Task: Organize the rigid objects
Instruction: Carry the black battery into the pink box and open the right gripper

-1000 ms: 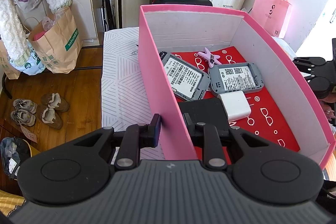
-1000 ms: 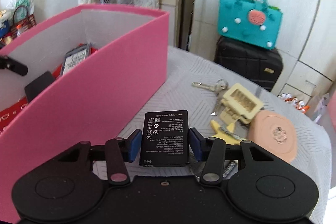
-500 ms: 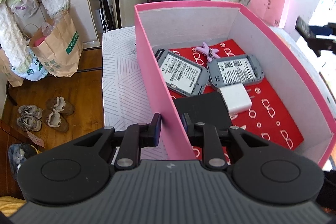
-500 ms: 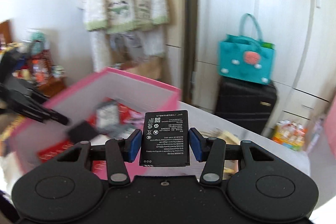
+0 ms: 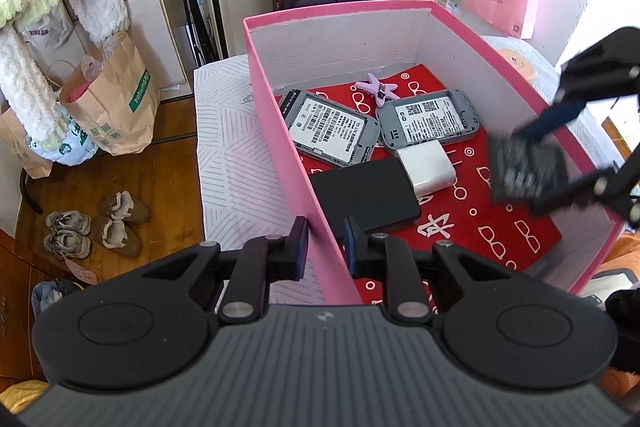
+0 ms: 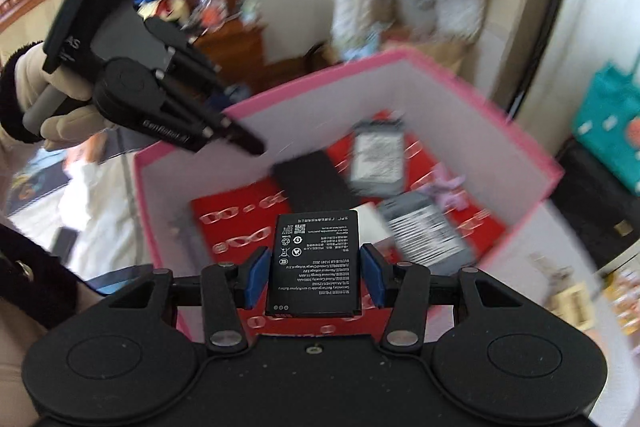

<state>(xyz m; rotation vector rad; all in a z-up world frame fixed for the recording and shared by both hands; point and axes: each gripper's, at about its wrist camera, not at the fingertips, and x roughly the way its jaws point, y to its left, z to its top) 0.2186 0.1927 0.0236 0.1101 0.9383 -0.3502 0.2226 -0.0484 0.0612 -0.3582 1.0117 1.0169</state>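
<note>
Over the open pink box [image 6: 472,131] my right gripper [image 6: 315,277] holds a black battery [image 6: 316,263], its blue pads pressed on the two long edges and the printed label facing the camera. My left gripper [image 5: 325,245] straddles the box's near wall [image 5: 292,163], one finger outside and one inside, jaws narrow and clamped on that wall.

Only the left wrist view shows the box contents sharply: two grey devices [image 5: 330,133] [image 5: 428,119] with white barcode labels, one white charger block [image 5: 428,165], one flat black slab [image 5: 366,195] and one lilac clip [image 5: 380,89], all on the red lining [image 5: 500,227] with its glasses print. It also shows the right gripper coming in over the far rim with the battery, blurred. The right wrist view, blurred beyond the battery, alone shows my gloved left hand [image 6: 66,107] wrapped round the left gripper's handle, a dark fuzzy cuff at the wrist.

Both grippers tilt steeply downward. The box sits on a white patterned tabletop [image 5: 236,155].
</note>
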